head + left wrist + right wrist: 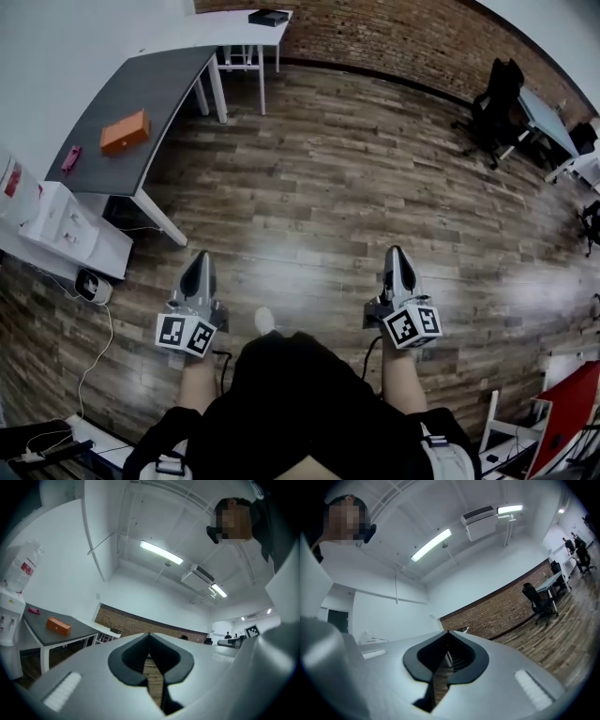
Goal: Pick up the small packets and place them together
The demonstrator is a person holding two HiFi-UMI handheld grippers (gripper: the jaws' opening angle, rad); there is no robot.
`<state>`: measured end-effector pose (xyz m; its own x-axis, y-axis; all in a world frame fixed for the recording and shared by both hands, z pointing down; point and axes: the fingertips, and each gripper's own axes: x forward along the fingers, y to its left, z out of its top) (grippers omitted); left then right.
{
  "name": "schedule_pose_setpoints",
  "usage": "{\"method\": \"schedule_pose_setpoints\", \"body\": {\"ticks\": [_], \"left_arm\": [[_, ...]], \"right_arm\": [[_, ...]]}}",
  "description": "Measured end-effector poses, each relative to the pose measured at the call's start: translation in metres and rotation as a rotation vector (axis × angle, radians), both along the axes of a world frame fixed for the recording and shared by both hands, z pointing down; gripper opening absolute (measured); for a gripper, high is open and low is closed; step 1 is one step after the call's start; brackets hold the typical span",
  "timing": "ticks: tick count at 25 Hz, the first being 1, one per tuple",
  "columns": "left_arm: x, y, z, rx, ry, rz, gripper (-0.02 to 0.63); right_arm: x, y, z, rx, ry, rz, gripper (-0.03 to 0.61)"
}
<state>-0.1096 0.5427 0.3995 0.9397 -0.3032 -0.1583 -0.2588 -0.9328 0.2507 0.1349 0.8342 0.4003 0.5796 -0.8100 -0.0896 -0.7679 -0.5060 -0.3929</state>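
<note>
The person's dark clothes are filling the bottom of the head view, with one white shoe poking out in front. The left gripper and the right gripper are hanging side by side, well apart, both pointing forward over the wooden floor. In the left gripper view the jaws are pressing tip to tip with nothing caught between them. The right gripper view is showing the same: jaws clenched together and empty.

To the left, near the person, a white box-shaped unit is sitting low by the wall, and a white cable is trailing across the floor. Just beyond it a grey table is standing, carrying an orange box and, near that, a small pink thing. Whether either is one of the small packets cannot be told at this size. Both are lying well away from the grippers.

Farther on, a white table is holding a flat black object. At the far right a black office chair is standing by another desk, and a brick wall is closing off the room.
</note>
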Motion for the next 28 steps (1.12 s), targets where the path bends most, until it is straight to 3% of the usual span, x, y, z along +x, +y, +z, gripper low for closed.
{"method": "schedule_pose_setpoints", "body": {"ticks": [5, 11, 15, 20, 28], "left_arm": [[0.031, -0.050, -0.016, 0.055, 0.029, 0.019, 0.000], [0.055, -0.101, -0.018, 0.057, 0.034, 0.025, 0.000], [0.064, -0.121, -0.019, 0.090, 0.018, 0.029, 0.000], [0.074, -0.144, -0.010, 0.139, -0.026, 0.011, 0.000], [0.114, -0.198, -0.003, 0.129, -0.038, -0.071, 0.000]], "right_arm": [[0.029, -0.061, -0.010, -0.018, 0.021, -0.004, 0.002], [0.045, -0.146, -0.006, -0.110, 0.098, -0.050, 0.002], [0.046, -0.189, -0.001, -0.091, 0.065, -0.098, 0.002], [0.054, -0.235, 0.007, -0.060, -0.008, -0.160, 0.002], [0.111, -0.302, 0.010, -0.109, 0.090, -0.231, 0.002]]}}
